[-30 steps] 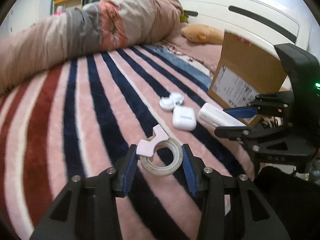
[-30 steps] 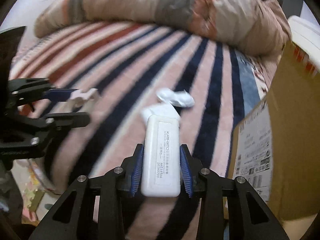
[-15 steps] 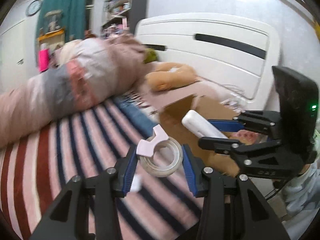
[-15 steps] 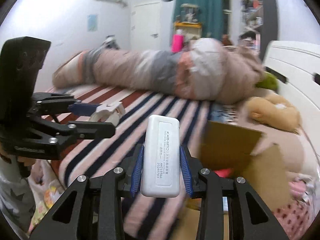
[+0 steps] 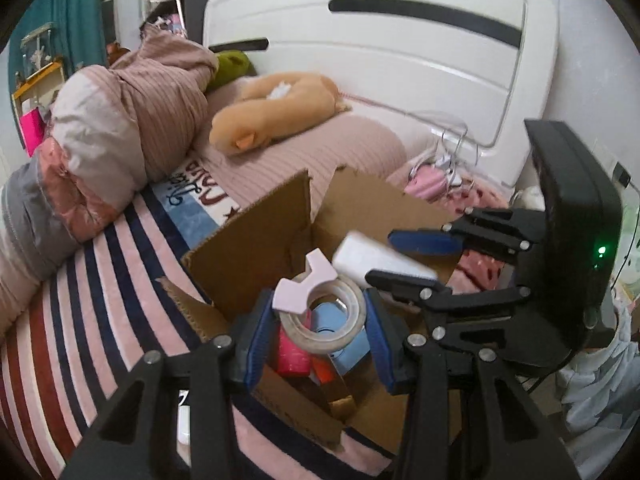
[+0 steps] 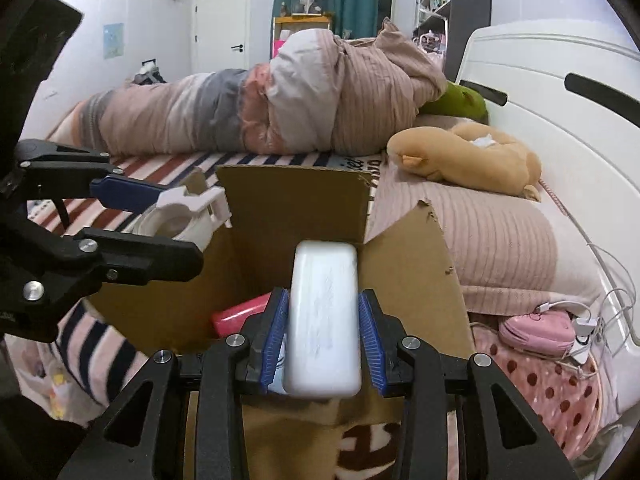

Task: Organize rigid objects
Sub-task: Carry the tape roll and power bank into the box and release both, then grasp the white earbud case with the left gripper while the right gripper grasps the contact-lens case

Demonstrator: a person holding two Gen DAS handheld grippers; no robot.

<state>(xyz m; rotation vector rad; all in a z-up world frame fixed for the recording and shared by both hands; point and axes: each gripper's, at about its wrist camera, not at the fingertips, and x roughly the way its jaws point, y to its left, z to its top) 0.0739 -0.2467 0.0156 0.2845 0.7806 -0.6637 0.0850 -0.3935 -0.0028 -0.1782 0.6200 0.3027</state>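
My left gripper is shut on a roll of clear tape with a pale pink dispenser clip, held above the open cardboard box. My right gripper is shut on a white power bank, also held over the box. In the left wrist view the right gripper with the power bank hangs just right of the tape. In the right wrist view the left gripper with the tape is at the left. A pink item, a blue item and an orange one lie inside the box.
The box stands on a striped blanket on a bed. A rolled quilt, a tan plush toy and a white headboard lie behind. A pink device with white cables lies at the right.
Both grippers have lifted from the striped blanket with their objects and swung right over the open box. The white earbud cases on the blanket have left the view.
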